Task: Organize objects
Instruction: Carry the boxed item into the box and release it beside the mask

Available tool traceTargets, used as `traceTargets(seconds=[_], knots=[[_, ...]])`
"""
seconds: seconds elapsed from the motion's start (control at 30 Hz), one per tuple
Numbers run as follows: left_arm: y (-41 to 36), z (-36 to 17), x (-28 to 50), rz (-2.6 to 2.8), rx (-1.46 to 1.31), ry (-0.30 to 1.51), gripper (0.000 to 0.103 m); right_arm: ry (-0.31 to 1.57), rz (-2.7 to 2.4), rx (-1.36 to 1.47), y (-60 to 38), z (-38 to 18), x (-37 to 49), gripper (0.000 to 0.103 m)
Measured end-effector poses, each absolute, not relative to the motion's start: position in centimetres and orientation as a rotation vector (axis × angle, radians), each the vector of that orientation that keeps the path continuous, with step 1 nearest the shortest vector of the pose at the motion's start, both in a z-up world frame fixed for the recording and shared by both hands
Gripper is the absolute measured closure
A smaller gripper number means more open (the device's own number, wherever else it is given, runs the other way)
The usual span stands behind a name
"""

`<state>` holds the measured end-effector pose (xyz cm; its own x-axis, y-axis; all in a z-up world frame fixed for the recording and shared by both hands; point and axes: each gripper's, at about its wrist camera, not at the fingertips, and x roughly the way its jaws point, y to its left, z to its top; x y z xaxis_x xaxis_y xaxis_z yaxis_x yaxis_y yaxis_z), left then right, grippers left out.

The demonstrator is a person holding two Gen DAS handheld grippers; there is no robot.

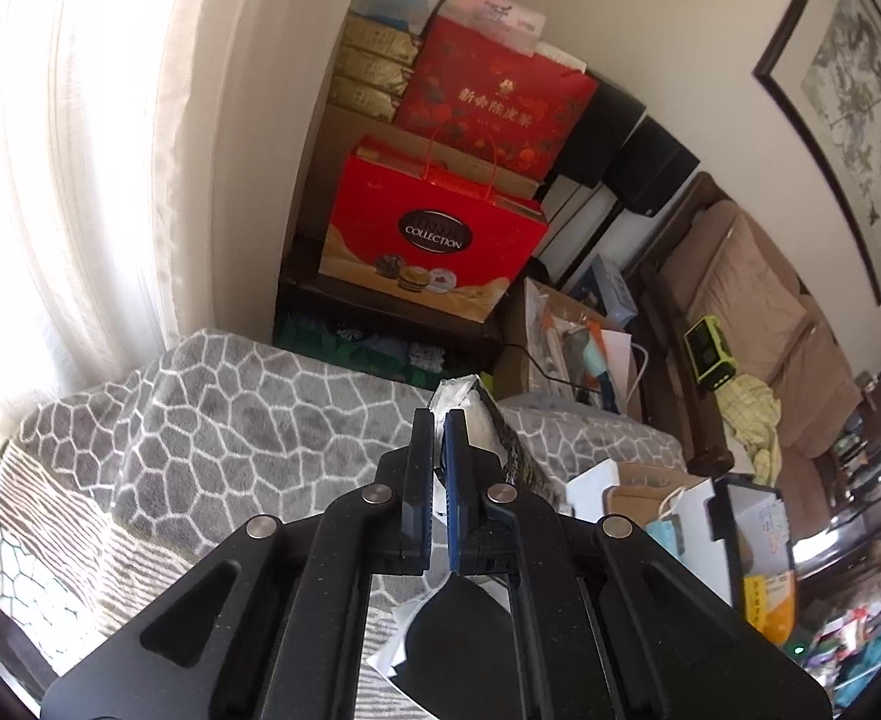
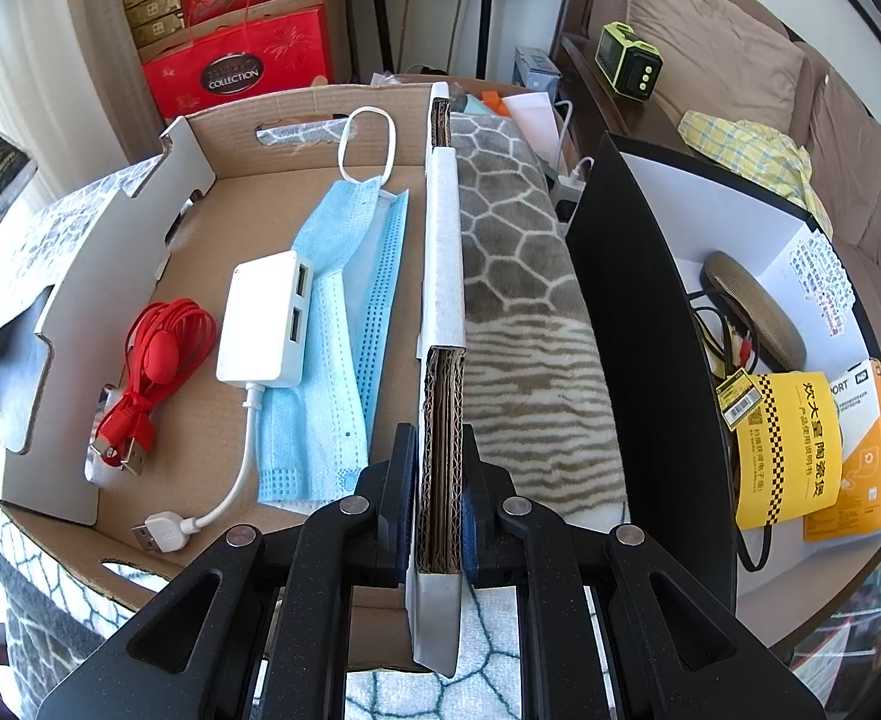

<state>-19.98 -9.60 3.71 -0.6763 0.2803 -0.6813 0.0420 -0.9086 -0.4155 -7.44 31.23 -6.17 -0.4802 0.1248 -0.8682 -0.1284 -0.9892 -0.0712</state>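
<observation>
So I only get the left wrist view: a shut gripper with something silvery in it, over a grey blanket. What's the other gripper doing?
Observer: The right gripper is clamped on the wall of an open cardboard box.
Operator: Anything in that box?
Observer: Yes: a red cable, a white USB hub and blue face masks, all lying flat.
Operator: And past that wall?
Observer: A second box, black outside, with a yellow booklet in it.
</observation>
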Motion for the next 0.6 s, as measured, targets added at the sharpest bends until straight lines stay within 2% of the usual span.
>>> traceTargets(seconds=[0.6], knots=[[0.7,0.6,-20.0,2.501,-1.24,-0.777,0.1,0.008,2.582,-1.515,31.3,-6.0,-7.6,0.092]])
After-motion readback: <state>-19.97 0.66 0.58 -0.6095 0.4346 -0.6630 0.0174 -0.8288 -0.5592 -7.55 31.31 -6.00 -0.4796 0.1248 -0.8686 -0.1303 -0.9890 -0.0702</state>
